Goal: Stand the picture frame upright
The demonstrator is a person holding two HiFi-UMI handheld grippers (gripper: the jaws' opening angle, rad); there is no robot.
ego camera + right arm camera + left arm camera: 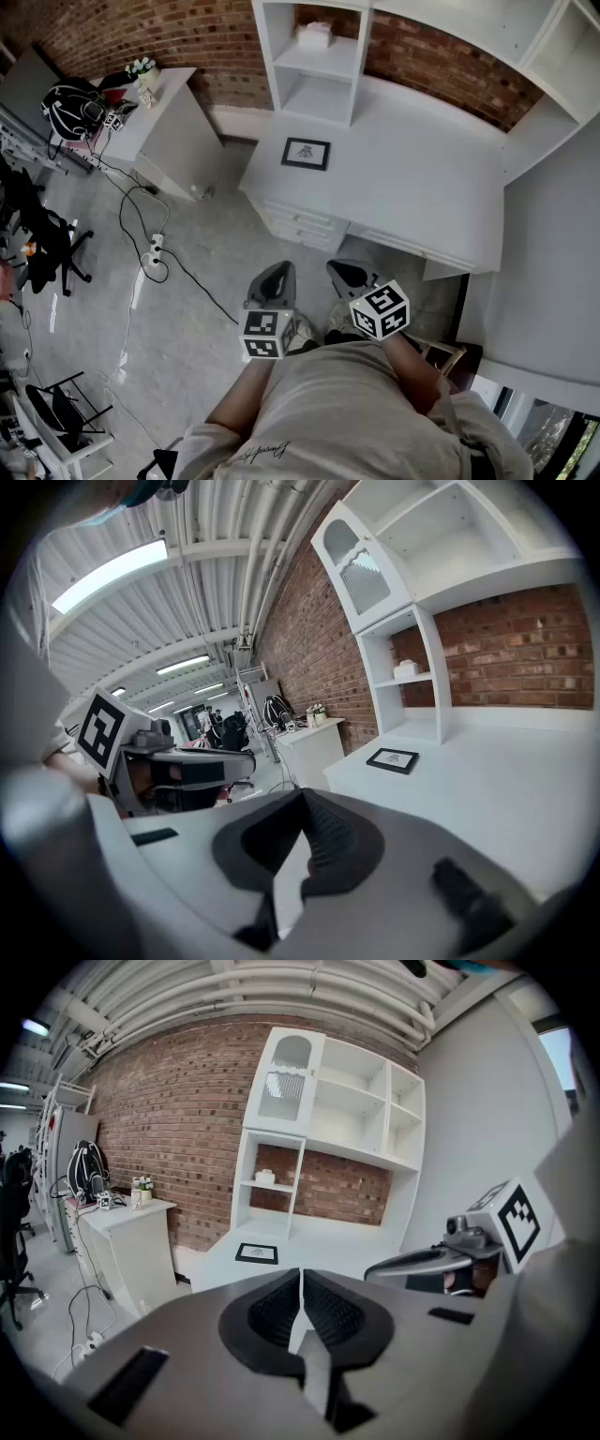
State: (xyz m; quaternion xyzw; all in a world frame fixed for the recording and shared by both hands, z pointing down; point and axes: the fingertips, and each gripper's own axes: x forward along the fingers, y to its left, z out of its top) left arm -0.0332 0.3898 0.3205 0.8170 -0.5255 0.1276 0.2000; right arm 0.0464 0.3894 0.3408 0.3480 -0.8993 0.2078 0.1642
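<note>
Frame (306, 153): black border, pale mat, small dark print. It lies flat and face up on the white desk (412, 178), close to the desk's left edge and toward the back, just in front of the shelf unit (314, 56) that stands along the rear edge. Nothing touches it.

Left gripper (275, 278): jaws closed together, with nothing between the ribbed pads (323, 1309). It is held out over the floor, short of the desk's front edge and well apart from the frame, tilted somewhat downward.

Right gripper (348, 274): jaws also closed, pads meeting, and empty. It sits just beside the left gripper, also short of the front edge and tilted downward. In the right gripper view the frame (393, 759) shows ahead near the desk's left edge.

Surroundings: a small box (315, 35) rests on a shelf of the unit. A brick wall (159, 33) runs behind. A second white desk (173, 117) stands to the left, carrying a backpack (75, 105). A cable (136, 211) and a power strip (153, 251) lie on the floor.
</note>
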